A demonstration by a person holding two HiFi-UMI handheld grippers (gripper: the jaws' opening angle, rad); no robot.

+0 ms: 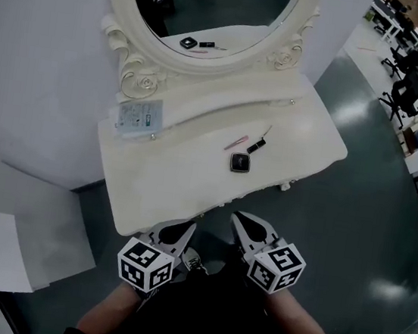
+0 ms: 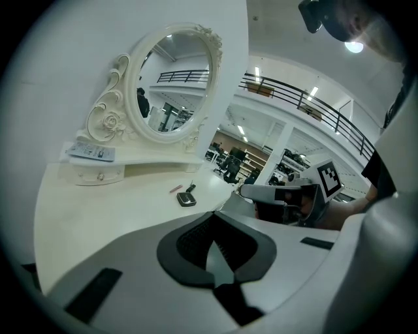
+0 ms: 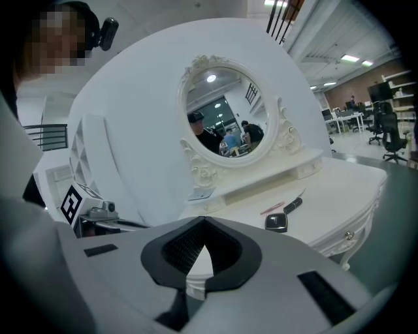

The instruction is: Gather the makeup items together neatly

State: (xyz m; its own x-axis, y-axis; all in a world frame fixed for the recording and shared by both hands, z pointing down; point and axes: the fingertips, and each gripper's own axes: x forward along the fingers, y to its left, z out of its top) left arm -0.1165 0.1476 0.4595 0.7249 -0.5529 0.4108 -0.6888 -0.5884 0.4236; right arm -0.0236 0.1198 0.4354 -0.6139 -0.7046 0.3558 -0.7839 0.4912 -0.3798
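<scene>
- A flat packet [image 1: 139, 117] is seen at the back left of the dressing table [image 1: 160, 187], well apart from the other items.
- The left gripper [image 1: 184, 229] is held clenched and empty at the near edge.
- A pink stick [image 1: 236, 141], a black compact [image 1: 240, 163] and a black tube [image 1: 258, 144] are found near one another mid-table, untidily angled; gathering is judged not yet begun.
- The right gripper [image 1: 241, 222] is likewise clenched on nothing.

1. Bright, even light is given from overhead, as by a ceiling light [image 2: 354, 47]; only faint, soft shadows are cast.
2. A patch of glare is seen on the glossy floor [image 1: 388, 289].
3. Both gripper views are strongly bent and darkened at the corners.
4. The nearest foreground is rendered soft.
</scene>
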